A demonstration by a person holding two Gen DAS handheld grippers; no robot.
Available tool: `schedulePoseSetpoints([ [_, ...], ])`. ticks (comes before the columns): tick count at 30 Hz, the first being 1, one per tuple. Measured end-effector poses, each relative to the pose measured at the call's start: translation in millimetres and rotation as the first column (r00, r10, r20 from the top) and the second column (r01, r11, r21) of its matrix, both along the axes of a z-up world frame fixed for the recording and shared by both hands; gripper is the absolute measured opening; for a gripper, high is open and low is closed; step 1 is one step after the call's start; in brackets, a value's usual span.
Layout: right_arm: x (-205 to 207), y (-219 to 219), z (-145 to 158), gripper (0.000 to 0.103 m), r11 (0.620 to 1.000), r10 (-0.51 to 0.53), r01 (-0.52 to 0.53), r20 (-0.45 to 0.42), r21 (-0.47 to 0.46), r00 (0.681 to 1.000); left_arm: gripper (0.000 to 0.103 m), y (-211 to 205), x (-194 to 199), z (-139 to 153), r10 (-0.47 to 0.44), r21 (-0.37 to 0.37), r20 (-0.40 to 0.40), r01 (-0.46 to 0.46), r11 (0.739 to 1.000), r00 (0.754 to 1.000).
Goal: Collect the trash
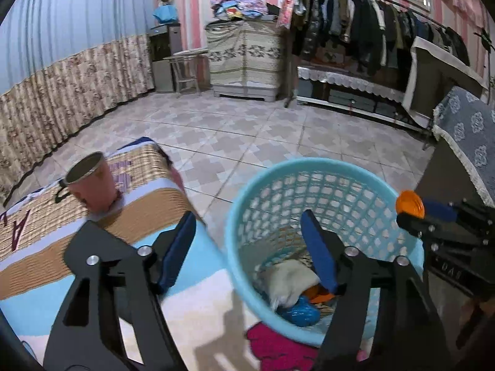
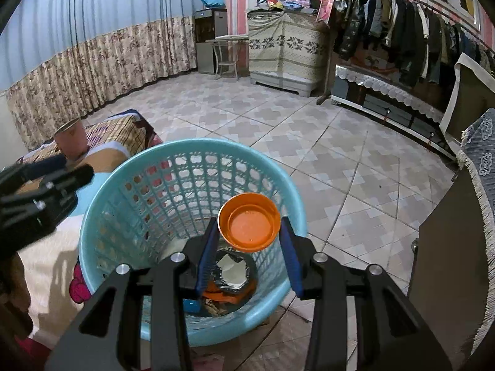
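A light blue lattice waste basket (image 1: 324, 167) (image 2: 130, 179) stands on the tiled floor beside a bed. It holds white crumpled paper (image 1: 290, 278), blue and orange scraps and a foil-rimmed lid (image 2: 233, 270). My right gripper (image 2: 249, 225) is shut on an orange plastic lid (image 2: 249, 222) and holds it over the basket's mouth; the lid also shows in the left wrist view (image 1: 410, 204). My left gripper (image 1: 247, 253) is open and empty, straddling the basket's near rim. A pink paper cup (image 1: 89, 182) (image 2: 72, 139) stands on the bed.
The bed (image 1: 77, 247) with a patterned blanket lies to the left. A dark cabinet with a blue cloth (image 2: 458, 247) stands at the right. A clothes rack (image 2: 402, 31), a covered cupboard (image 2: 284, 46) and curtains (image 2: 92, 68) line the walls.
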State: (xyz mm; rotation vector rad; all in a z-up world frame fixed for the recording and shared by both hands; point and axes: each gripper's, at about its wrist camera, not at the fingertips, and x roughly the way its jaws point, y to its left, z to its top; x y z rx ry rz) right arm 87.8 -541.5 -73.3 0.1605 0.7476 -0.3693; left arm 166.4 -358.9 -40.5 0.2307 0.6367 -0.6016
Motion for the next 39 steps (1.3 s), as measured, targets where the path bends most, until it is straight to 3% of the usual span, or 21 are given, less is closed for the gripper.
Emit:
schedulePoseSetpoints([
  [10,30.7,24.4,-14.8,0.04,1.0,0.009,-0.009,-0.001,0.024,1.0,0.092,45.1,17.1,12.0,0.117,-0.014,0.028,-0.116,0.993,0.993],
  [11,34.8,28.2,-15.4,0.044,1.0,0.005,-0.005,-0.001,0.014,1.0,0.093,51.6,19.3,13.7,0.128,-0.023,0.026,-0.127,0.992,0.991],
  [14,40.5,36.9,-13.8,0.076,1.0,-0.014,0.014,0.018,-0.005,1.0,0.096,68.4,24.2,19.5,0.156,-0.049,0.019,-0.155,0.987,0.988],
  [21,40.7,56.9,-1.5,0.093,0.997,-0.041,0.043,0.036,-0.06,0.999,0.098,97.9,28.6,32.1,0.194,-0.082,0.03,-0.191,0.978,0.981],
  [34,1.4,108.6,38.6,0.098,0.994,-0.039,0.052,0.138,-0.092,0.99,0.098,162.8,-2.4,43.5,0.249,-0.117,0.071,-0.24,0.964,0.966],
  [39,-19.0,151.1,48.1,0.099,0.996,0.024,-0.009,0.186,-0.086,0.982,0.098,189.6,-25.5,49.3,0.292,-0.062,0.132,-0.286,0.956,0.947],
])
